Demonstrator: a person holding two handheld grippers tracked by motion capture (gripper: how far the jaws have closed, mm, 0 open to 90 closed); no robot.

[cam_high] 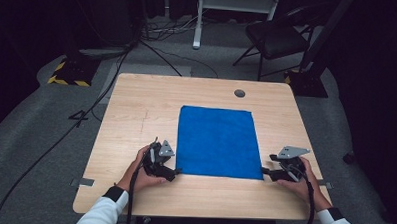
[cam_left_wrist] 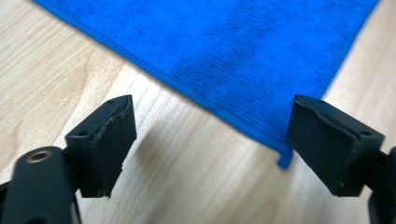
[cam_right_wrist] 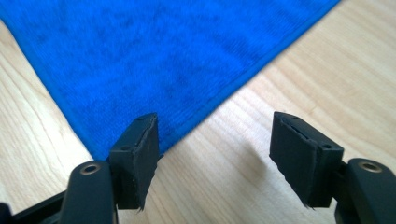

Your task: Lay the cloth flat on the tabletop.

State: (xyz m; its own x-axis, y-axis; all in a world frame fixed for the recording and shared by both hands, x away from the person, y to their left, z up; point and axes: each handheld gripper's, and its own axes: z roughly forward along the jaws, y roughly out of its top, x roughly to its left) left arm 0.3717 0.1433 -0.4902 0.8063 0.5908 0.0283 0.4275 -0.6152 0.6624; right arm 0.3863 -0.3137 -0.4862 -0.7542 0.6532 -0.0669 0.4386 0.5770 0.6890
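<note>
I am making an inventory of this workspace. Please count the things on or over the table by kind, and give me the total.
Blue cloth: 1, lying flat on the wooden table
Handheld grippers: 2, the left gripper and the right gripper, each at a near corner of the cloth, jaws open
Total: 3 things

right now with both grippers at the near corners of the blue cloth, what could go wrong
1. The left gripper is open, with the blue cloth corner beside one jaw rather than centred between the jaws; closing now might miss it.
2. The cloth lies flat on the table; the right gripper, also open, could scrape wood instead of getting under the hem.
3. If only one side catches, lifting would likely skew the cloth.
</note>
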